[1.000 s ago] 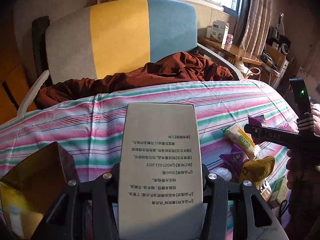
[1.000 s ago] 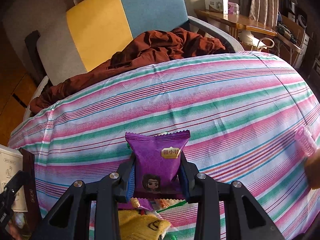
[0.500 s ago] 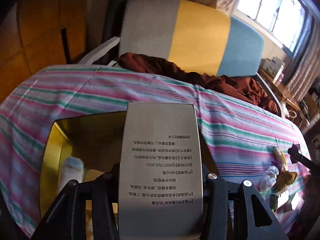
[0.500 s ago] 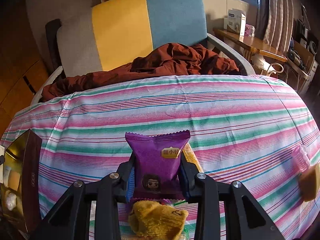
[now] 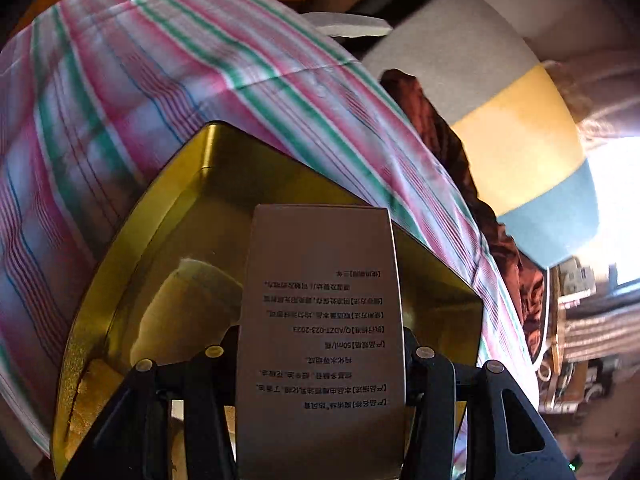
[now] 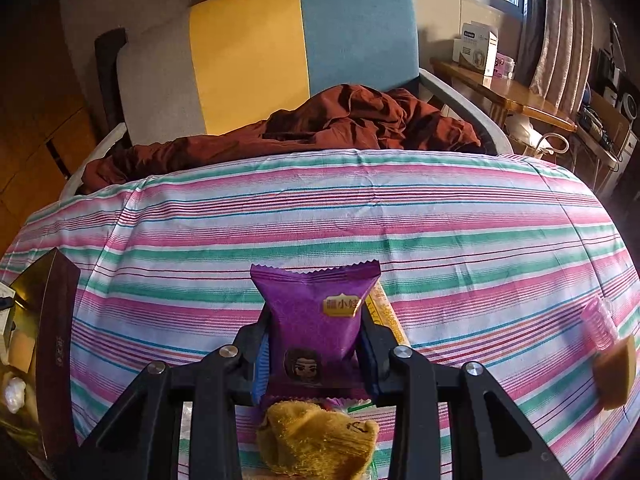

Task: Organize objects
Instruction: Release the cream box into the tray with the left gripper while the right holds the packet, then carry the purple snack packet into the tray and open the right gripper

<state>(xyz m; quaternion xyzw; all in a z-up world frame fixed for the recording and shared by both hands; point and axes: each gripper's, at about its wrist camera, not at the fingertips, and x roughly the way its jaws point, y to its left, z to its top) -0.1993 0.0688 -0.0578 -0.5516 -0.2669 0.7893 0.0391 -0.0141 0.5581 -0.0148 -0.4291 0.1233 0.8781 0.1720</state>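
Currently, two handheld grippers work over a bed covered in a pink, green and white striped sheet, sorting loose items into a gold-lined box. Seen from its own wrist camera, the left gripper is clamped on a tall grey carton printed with small text, its jaws pressing the carton's two sides, and it hangs tilted above the open box. Inside the box a pale rounded item lies by the near wall; what it is cannot be told. The right gripper is closed tightly on a purple snack packet, held upright above the sheet, well apart from the box, whose dark outer wall shows at the far left of that view. Below the packet lies a yellow knitted item, and a pink hair roller sits at the right edge. The step in hand appears to be placing the carton in the box. Next, the left gripper would need to lower the carton into free space beside the pale item, then release; the packet likely follows.
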